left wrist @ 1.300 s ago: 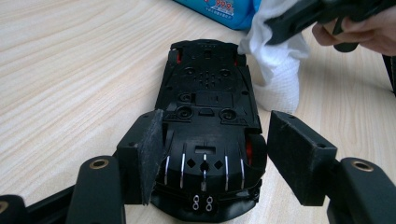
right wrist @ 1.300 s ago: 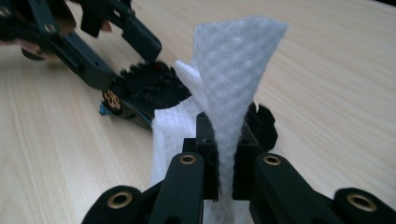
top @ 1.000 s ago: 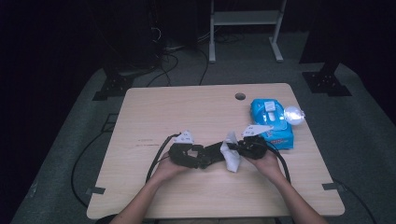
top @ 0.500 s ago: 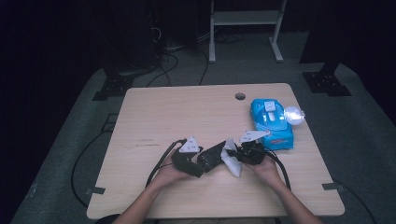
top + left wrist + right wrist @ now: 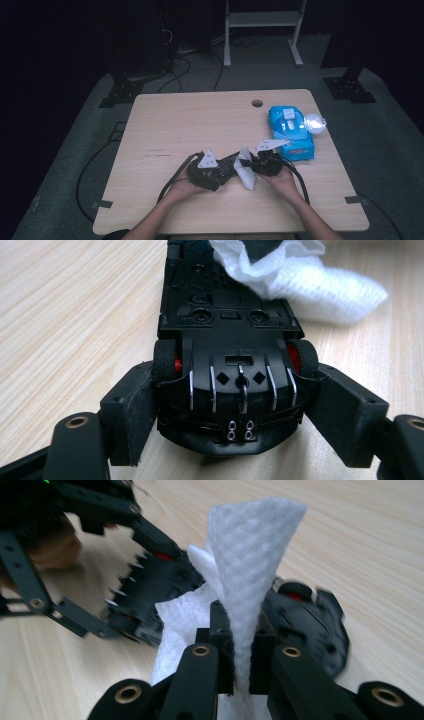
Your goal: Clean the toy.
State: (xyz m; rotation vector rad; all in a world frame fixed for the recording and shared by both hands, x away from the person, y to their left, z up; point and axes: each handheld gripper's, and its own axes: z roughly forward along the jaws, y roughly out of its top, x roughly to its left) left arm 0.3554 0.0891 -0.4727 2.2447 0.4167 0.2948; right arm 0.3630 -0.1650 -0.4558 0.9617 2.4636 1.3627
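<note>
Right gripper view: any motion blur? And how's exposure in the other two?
Right gripper view: the toy car and the left gripper behind are smeared, while the white wipe clamped in the near jaws stays sharp. Left gripper view: crisp, evenly lit car underside, wipe nearly blown out. High view: table lit, surroundings almost black, glare on the blue wipes pack.

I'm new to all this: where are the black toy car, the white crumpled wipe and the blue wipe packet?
black toy car point(image 5: 230, 340), left gripper view, on its underside.
white crumpled wipe point(image 5: 250, 565), right gripper view, on its upright fold.
blue wipe packet point(image 5: 292, 135), high view, on its top face.
</note>
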